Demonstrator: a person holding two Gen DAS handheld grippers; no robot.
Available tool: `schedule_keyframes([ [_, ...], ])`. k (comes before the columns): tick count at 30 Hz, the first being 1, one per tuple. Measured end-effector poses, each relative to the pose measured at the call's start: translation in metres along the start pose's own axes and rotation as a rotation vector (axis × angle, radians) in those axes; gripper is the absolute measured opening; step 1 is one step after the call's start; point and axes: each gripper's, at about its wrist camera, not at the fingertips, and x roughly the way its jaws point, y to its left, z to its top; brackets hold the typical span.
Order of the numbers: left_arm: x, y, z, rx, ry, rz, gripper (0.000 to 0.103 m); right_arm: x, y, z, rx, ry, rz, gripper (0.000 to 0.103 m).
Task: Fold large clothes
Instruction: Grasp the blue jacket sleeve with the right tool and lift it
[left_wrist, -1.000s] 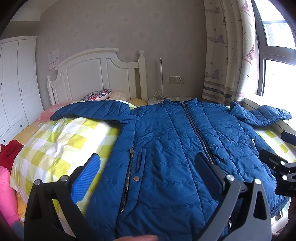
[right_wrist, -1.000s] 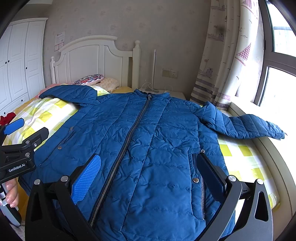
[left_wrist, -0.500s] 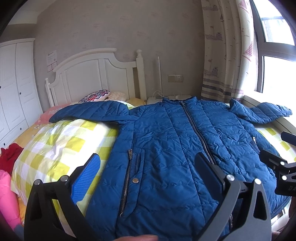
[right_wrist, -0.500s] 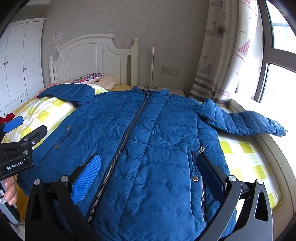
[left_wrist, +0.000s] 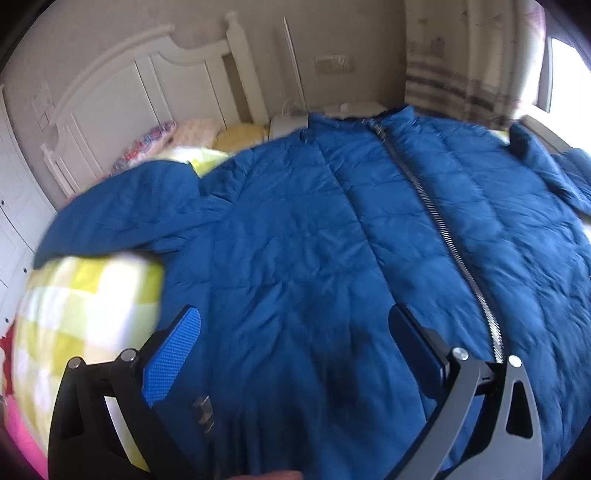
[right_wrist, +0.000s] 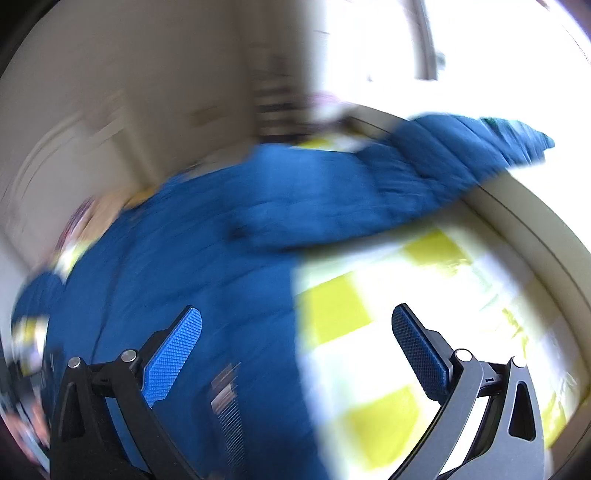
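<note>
A large blue quilted jacket (left_wrist: 314, 236) lies front up on the bed, zipped, with its silver zipper (left_wrist: 443, 236) running down the middle. Its left sleeve (left_wrist: 122, 214) stretches toward the headboard side. My left gripper (left_wrist: 295, 347) hovers open low over the jacket's left front panel, nothing between its blue pads. In the blurred right wrist view the same jacket (right_wrist: 184, 266) fills the left, and its right sleeve (right_wrist: 424, 173) reaches to the window ledge. My right gripper (right_wrist: 295, 347) is open over the jacket's right edge and the checked cover.
A yellow-and-white checked bed cover (left_wrist: 85, 302) (right_wrist: 388, 332) lies under the jacket. A white headboard (left_wrist: 140, 81) and pillows (left_wrist: 177, 136) stand at the back. A curtain (left_wrist: 461, 62) and a window ledge (right_wrist: 535, 236) border the right. Pink fabric (left_wrist: 22, 435) lies at lower left.
Both grippers have swept forward and down, closer to the jacket. The left now sits over the left panel, the right has swung right toward the sleeve side. Both views are motion-blurred.
</note>
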Motion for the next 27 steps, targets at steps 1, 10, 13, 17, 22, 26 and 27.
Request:
schedule_keyframes([
  [1, 0.011, 0.000, 0.000, -0.008, 0.022, -0.015, 0.101, 0.009, -0.016, 0.012, 0.058, -0.002, -0.014, 0.099],
  [10, 0.037, 0.014, -0.009, -0.097, 0.057, -0.125, 0.101, 0.073, -0.111, 0.085, 0.364, -0.099, -0.099, 0.063],
  [13, 0.036, 0.013, -0.009, -0.098, 0.062, -0.126, 0.101, 0.068, -0.099, 0.094, 0.329, -0.162, -0.128, 0.029],
  [17, 0.035, 0.010, -0.008, -0.093, 0.061, -0.119, 0.101, 0.040, -0.011, 0.103, 0.024, -0.331, -0.137, 0.024],
  [22, 0.034, 0.011, -0.010, -0.099, 0.058, -0.125, 0.101, 0.044, 0.142, 0.063, -0.467, -0.300, 0.046, 0.024],
  [26, 0.033, 0.012, -0.010, -0.104, 0.056, -0.131, 0.101, 0.082, 0.223, -0.012, -0.785, -0.041, 0.176, 0.032],
  [27, 0.033, 0.012, -0.010, -0.105, 0.056, -0.132, 0.101, 0.094, 0.231, -0.029, -0.829, 0.039, 0.181, 0.051],
])
